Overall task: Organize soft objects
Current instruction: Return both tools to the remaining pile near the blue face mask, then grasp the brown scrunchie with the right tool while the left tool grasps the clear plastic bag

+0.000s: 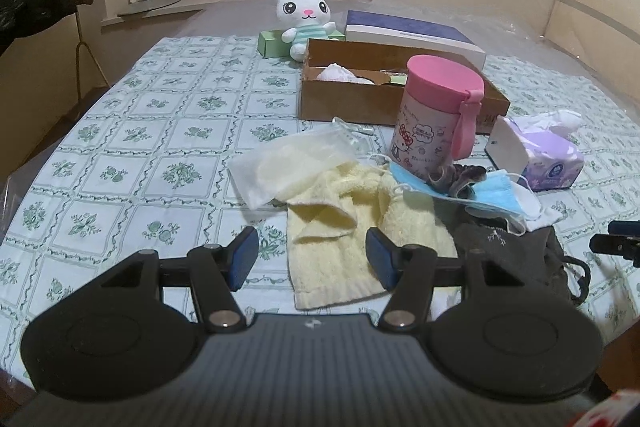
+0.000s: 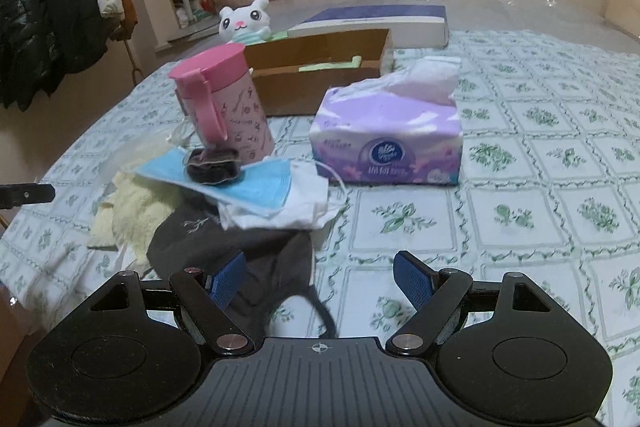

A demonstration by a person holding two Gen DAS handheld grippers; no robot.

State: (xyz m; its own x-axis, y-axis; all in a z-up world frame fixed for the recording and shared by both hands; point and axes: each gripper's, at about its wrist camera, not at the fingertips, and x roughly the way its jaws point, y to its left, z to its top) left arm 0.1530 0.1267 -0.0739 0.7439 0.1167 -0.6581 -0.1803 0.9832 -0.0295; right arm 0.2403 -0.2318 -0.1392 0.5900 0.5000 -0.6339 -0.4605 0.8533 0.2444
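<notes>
Sitting behind the pink-lidded cup [image 1: 436,111], the open cardboard box [image 1: 360,99] holds white cloth [image 1: 338,72] and something green [image 2: 332,66]. Soft pile just in front of cup: yellow towel [image 1: 340,227], blue masks [image 2: 244,183], dark mask [image 2: 240,259]. Left tongs [image 1: 312,257] released over towel; right tongs [image 2: 316,281] released, empty.

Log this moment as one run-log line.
left tongs: open, over yellow towel | right tongs: open, over dark mask | nothing held
</notes>
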